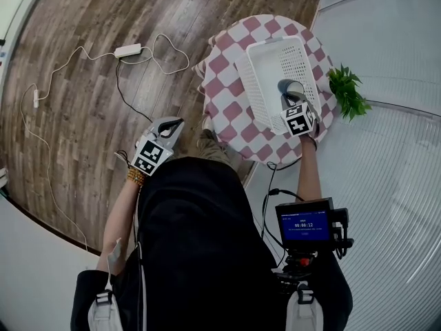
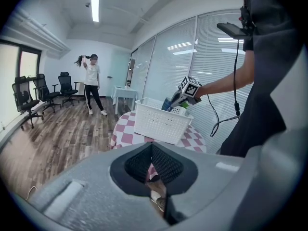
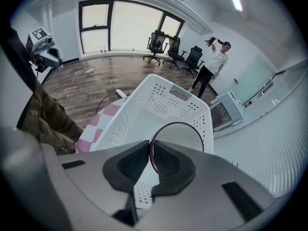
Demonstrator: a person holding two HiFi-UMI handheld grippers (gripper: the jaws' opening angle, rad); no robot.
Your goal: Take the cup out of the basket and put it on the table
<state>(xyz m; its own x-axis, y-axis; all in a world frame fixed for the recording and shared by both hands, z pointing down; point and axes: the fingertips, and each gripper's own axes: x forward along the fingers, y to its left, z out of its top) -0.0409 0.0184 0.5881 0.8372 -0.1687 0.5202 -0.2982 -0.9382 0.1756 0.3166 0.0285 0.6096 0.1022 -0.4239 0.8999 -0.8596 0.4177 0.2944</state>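
Cup (image 3: 185, 139) was over the white basket (image 3: 159, 100), not on the checkered table (image 1: 227, 71) yet. Right gripper (image 3: 150, 150) pinched its rim, one jaw inside and one outside, probably so it'd clear the walls. That gripper pointed steeply down, arm reached out. Left gripper (image 1: 169, 126) sat off by the person's side, jaws pressed together, empty.

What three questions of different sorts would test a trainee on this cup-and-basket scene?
1. True or false: the left gripper holds the cup.
2. Where does the right gripper grip the cup? A) the rim B) the base C) a handle
3. Which green thing stands beside the table that bears the basket?

Key
1. False: it is shut on nothing, away from the table.
2. A
3. A plant.
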